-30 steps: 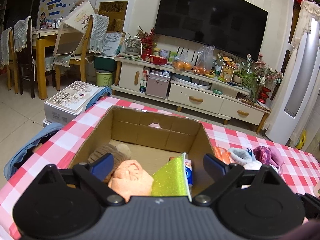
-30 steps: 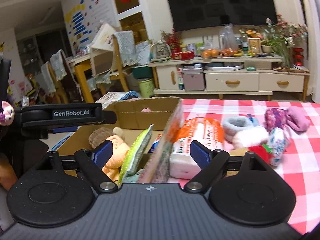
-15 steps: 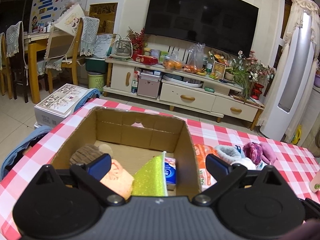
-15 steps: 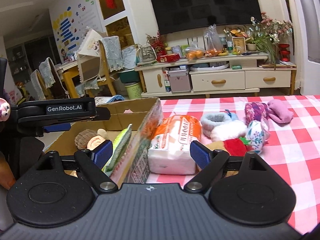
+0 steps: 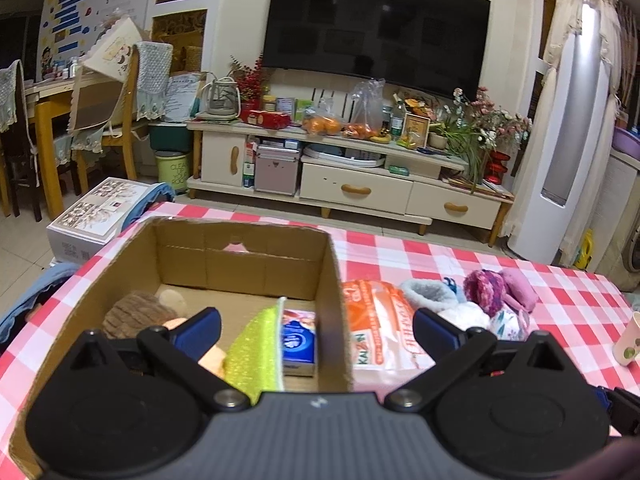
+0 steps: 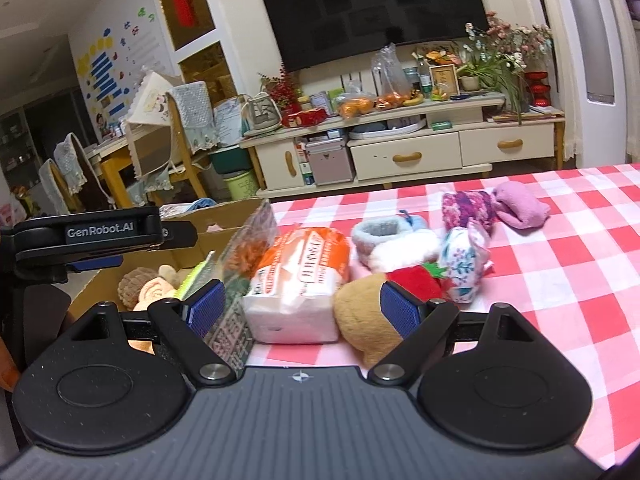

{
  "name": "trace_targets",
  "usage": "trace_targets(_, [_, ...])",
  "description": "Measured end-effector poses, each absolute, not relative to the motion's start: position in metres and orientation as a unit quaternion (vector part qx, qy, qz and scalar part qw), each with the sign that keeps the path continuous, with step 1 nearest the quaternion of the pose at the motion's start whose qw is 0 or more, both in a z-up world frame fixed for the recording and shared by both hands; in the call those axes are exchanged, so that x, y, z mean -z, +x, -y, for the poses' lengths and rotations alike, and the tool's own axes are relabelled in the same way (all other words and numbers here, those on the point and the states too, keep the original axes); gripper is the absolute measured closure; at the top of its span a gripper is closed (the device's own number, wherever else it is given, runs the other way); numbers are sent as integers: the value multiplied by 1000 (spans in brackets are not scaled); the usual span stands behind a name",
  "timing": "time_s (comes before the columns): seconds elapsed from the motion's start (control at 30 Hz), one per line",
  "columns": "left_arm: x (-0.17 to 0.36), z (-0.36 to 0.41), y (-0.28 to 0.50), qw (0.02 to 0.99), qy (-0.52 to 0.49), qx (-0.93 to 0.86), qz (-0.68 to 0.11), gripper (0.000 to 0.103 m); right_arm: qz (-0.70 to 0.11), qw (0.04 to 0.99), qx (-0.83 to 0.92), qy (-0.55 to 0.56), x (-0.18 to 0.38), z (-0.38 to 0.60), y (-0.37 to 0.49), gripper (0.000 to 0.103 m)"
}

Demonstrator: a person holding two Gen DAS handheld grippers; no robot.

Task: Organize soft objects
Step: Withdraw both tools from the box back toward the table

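Note:
An open cardboard box sits on the red checked table. It holds a brown knit plush, a green sponge and a blue tissue pack. My left gripper is open and empty above the box's right wall. Right of the box lies an orange tissue pack, a tan plush, a red strawberry plush, a fluffy slipper, a floral pouch, a purple knit ball and a pink cloth. My right gripper is open, low over the tissue pack.
A paper cup stands at the table's right edge. Behind the table are a TV cabinet and a tall white air conditioner. A white box and chairs stand on the floor at left.
Both grippers have moved right and back from the box. The left view now shows the tissue pack and soft toys; the right view has shifted from the box to the table items.

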State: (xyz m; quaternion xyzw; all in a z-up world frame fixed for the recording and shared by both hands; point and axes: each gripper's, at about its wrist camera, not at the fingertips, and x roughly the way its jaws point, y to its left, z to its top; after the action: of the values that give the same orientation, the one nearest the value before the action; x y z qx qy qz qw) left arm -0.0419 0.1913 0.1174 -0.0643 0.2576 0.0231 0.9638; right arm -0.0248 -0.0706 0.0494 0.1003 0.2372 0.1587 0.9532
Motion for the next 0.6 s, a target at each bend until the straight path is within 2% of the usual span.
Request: trace_targets(0.6, [-110, -143, -37, 965, -18, 10, -260, 1, -233, 959, -103, 125, -42, 84, -32, 0])
